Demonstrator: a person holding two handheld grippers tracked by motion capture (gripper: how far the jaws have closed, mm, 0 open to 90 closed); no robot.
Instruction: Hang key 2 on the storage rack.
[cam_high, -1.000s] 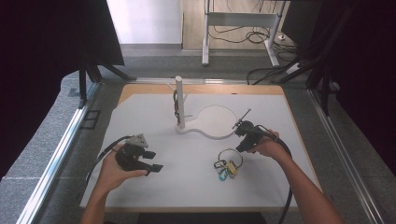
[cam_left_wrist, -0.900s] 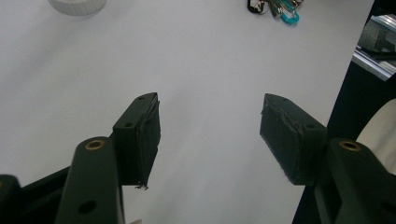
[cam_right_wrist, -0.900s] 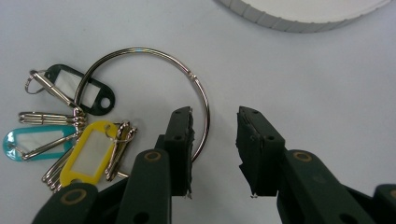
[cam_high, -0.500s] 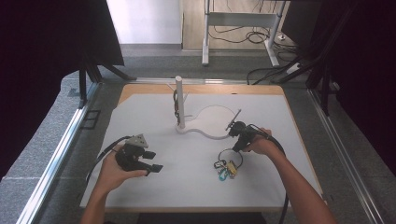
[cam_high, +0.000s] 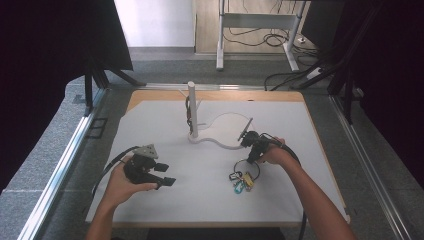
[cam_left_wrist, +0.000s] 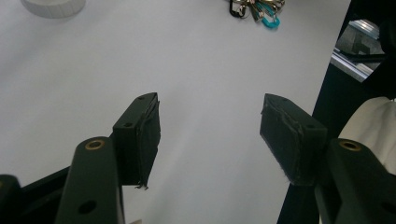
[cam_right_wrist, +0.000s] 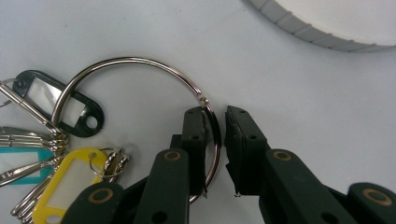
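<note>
Where the white sheet covers the wooden tabletop (cam_high: 150, 125), the surface is matt and bare apart from a white upright post on a round white base (cam_high: 192, 112) with a curved white rim beside it; grey carpeted floor, metal rails, black curtains and a desk frame with loose cables surround it.

The large silver metal key ring (cam_right_wrist: 140, 93) lies flat on the sheet near the tabletop's right front, in front of the white base. Its bunch of keys and tags, a black tag (cam_right_wrist: 60, 102), a yellow tag (cam_right_wrist: 70, 186) and a teal one, trails off to the left in the right gripper view, so the whole lot stretches across that picture.

The right hand-held gripper (cam_right_wrist: 215, 154) straddles the ring's wire, its jaws just having been closing; a slim gap remains on one side, and whether the pads press yet is hard to tell. The left hand-held gripper (cam_left_wrist: 210, 135) rests low over bare sheet at the left front, jaws wide apart with nothing between them.

The keys are cut off at the frame's edge.
</note>
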